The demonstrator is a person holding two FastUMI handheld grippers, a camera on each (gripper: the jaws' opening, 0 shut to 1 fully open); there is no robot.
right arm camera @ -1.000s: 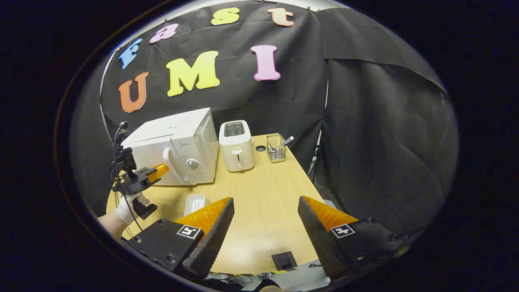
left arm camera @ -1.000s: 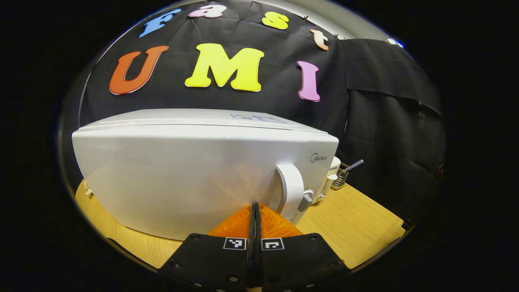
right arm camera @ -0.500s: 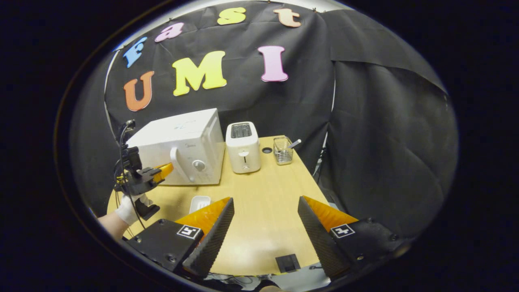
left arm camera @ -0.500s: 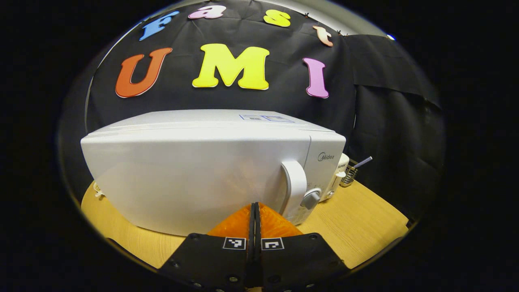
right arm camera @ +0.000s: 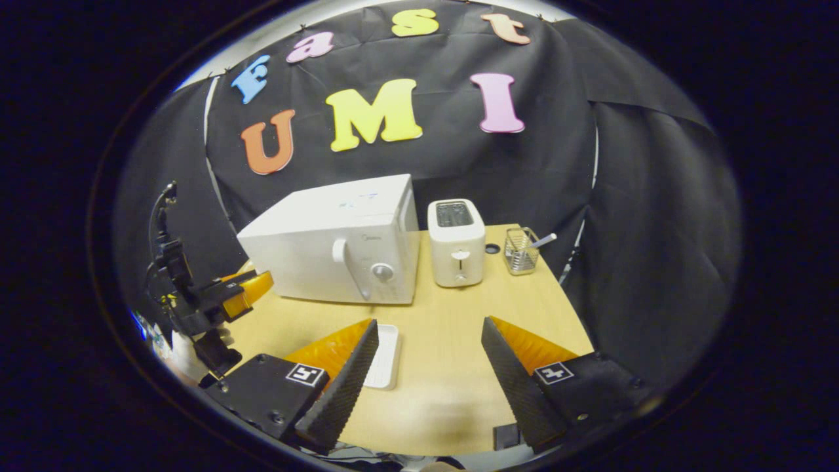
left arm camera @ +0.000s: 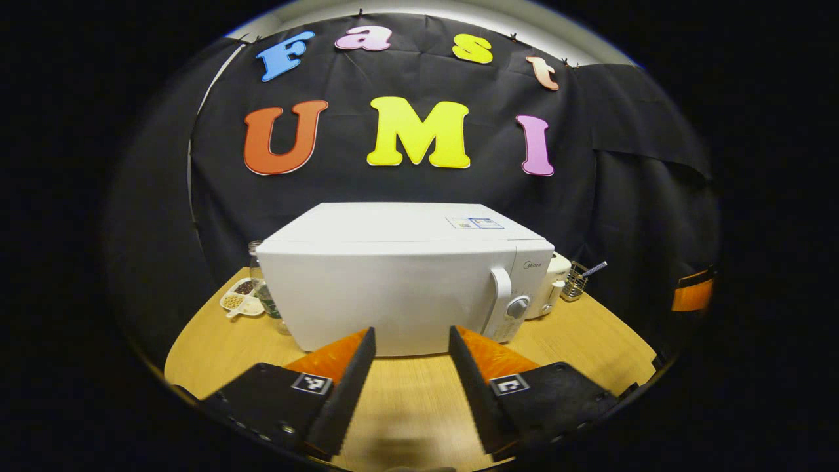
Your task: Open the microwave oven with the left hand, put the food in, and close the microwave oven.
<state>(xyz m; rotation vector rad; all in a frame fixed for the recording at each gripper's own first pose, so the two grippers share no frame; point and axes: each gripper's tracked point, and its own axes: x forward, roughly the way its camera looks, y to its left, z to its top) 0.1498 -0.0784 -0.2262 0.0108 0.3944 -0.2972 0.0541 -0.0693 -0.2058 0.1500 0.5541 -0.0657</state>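
White microwave [left arm camera: 400, 282] sits shut on our desk [left arm camera: 577, 341], handle [left arm camera: 501, 298] beside its dial [left arm camera: 518, 307]; both jaws spread, empty.

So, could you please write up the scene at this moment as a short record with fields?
microwave oven: white, door shut, on the wooden table
door handle: untouched
left tongs: open, short of the oven front
right tongs: open, above the table
white tray: flat on the table, before the oven
toaster: right of the oven
wire basket: right of the toaster
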